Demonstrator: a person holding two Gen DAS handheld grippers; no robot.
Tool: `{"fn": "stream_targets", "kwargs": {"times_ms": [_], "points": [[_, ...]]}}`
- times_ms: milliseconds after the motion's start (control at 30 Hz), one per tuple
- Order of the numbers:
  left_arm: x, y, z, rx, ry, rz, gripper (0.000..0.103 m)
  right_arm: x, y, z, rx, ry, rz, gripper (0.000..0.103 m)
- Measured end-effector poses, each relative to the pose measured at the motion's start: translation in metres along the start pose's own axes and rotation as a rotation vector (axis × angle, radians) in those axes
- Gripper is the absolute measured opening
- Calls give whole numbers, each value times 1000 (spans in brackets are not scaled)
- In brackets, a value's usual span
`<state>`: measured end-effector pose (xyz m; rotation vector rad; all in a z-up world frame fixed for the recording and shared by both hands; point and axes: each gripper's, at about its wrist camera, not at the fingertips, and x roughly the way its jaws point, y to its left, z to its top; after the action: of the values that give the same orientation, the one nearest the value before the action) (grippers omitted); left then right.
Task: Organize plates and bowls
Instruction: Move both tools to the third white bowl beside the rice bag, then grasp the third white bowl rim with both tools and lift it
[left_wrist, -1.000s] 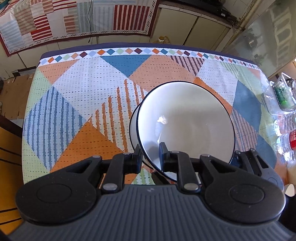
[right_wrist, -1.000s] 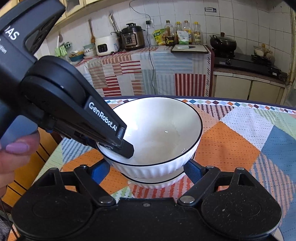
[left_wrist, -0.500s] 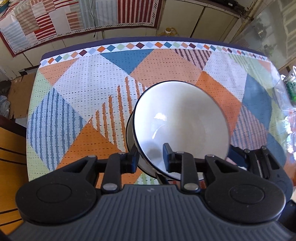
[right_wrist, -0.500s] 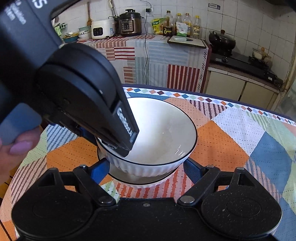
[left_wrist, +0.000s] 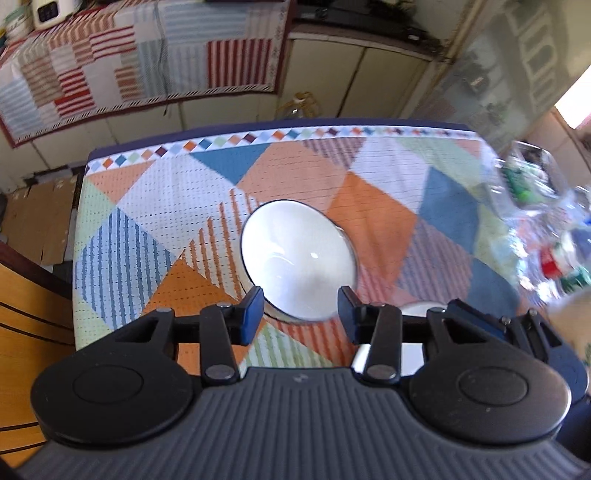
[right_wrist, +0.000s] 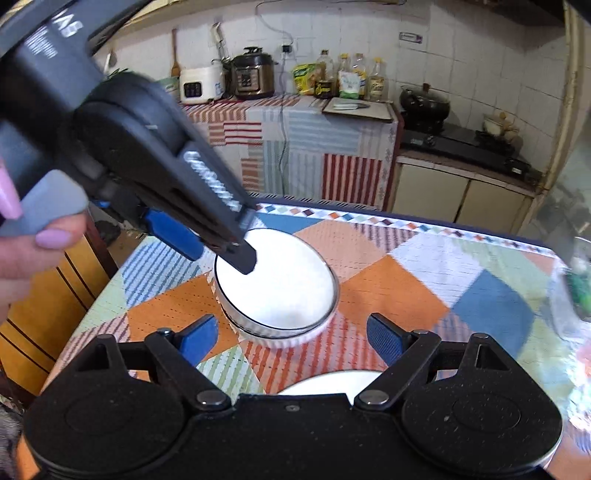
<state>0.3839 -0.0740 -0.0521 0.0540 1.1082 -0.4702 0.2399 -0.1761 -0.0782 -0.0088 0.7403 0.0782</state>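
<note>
Bowls (right_wrist: 275, 291), white with dark rims, sit nested one inside the other near the middle of the patterned tablecloth (right_wrist: 399, 288). Left gripper (left_wrist: 301, 308) hangs above their near edge, jaws spread wide, gripping nothing. Right gripper (right_wrist: 286, 338) is likewise released, its blue pads (right_wrist: 382, 338) clear of the stack. A white plate (right_wrist: 328, 384), partly hidden, lies just in front of it. Blurred bottles (left_wrist: 546, 251), possibly plastic, stand at the table's right edge.
</note>
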Motion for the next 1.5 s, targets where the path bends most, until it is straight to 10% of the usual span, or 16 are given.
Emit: {"fn": "stream_targets", "kwargs": {"times_ms": [567, 1500], "points": [[-87, -94, -70, 268, -16, -103, 44, -125, -39, -44, 99, -38, -204, 91], [56, -273, -119, 395, 105, -228, 59, -113, -140, -191, 425, 111, -424, 96]]}}
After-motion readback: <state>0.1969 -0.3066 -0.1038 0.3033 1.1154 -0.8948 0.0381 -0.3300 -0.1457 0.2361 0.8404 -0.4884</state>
